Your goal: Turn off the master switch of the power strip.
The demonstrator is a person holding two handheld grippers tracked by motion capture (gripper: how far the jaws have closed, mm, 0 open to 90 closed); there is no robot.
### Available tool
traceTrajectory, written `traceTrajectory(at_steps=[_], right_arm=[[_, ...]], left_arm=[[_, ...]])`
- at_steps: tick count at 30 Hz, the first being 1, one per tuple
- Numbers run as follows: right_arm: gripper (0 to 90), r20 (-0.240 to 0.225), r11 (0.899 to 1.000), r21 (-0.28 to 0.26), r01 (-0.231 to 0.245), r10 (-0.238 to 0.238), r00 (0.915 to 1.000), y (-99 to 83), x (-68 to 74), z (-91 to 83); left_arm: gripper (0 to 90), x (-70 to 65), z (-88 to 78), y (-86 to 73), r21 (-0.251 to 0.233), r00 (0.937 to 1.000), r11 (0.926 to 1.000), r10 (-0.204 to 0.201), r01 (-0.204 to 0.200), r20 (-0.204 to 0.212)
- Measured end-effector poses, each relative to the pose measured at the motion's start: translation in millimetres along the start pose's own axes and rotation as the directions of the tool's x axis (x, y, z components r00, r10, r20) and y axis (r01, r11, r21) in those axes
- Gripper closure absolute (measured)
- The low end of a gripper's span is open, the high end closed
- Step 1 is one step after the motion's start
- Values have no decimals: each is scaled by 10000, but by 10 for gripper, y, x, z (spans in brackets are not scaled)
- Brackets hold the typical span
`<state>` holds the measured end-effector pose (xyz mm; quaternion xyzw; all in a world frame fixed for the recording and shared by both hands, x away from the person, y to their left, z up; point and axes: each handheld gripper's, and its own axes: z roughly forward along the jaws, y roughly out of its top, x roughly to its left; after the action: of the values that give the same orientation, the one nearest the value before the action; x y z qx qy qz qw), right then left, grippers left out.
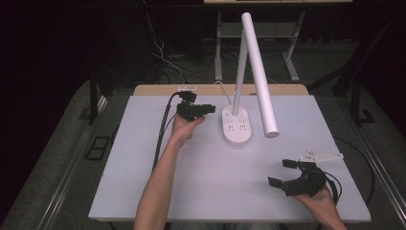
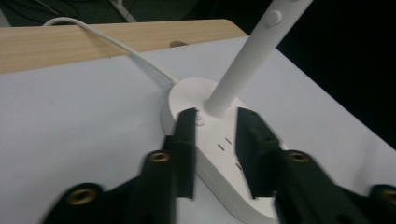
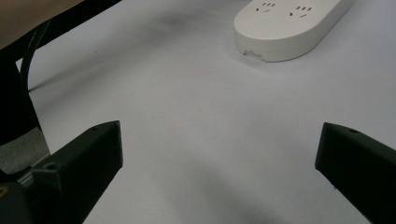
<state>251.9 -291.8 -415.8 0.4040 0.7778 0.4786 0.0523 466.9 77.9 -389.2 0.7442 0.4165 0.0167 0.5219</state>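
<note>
White tabletop (image 1: 201, 182) carries a desk lamp whose oval base (image 1: 236, 126) sits near the far edge. The left gripper (image 1: 207, 109) hangs just beside the base, jaws partly open around nothing; the right gripper (image 1: 283, 172) rests wide open, well apart. Judged step: the left gripper is working at the base, probably its button (image 2: 200, 120); the next move calls for steady alignment beside the lamp's post (image 2: 243, 65).

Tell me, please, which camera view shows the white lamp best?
The high view: it shows the whole lamp, with its base, upright stem and long tilted head. The left gripper view gives a close look at the base, the lower stem and the cord. The right gripper view shows just the socket end of the base.
</note>
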Motion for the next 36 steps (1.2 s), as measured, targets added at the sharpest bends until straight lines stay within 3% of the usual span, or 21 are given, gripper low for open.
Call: traceTrajectory(at_steps=[2, 3, 4, 9, 14, 22, 36], right_arm=[[1, 3, 10000, -4, -6, 6, 10000, 0, -2, 0], [1, 4, 10000, -13, 13, -13, 10000, 0, -3, 0], [1, 4, 10000, -13, 13, -13, 10000, 0, -3, 0], [1, 1, 10000, -24, 21, -21, 10000, 1, -2, 0], [1, 0, 10000, -24, 11, -11, 10000, 1, -2, 1], [1, -6, 10000, -36, 71, -71, 10000, -1, -2, 7], [1, 29, 10000, -10, 49, -49, 10000, -1, 6, 19]], left_arm=[[522, -13, -70, -22, -11, 10000, 10000, 49, -49, 43], [413, -8, -106, -33, 39, 9998, 9999, 167, -168, 64], [413, -6, -138, -43, 50, 9998, 9998, 199, -199, 70], [160, 2, -293, -98, -64, 9988, 9997, 246, -244, 426], [131, -43, -425, -165, 119, 9975, 9985, 524, -530, 468], [0, -102, -648, -283, 346, 9959, 9962, 782, -798, 453], [0, -193, -1004, -574, -48, 9943, 9945, 1051, -1050, 183]])
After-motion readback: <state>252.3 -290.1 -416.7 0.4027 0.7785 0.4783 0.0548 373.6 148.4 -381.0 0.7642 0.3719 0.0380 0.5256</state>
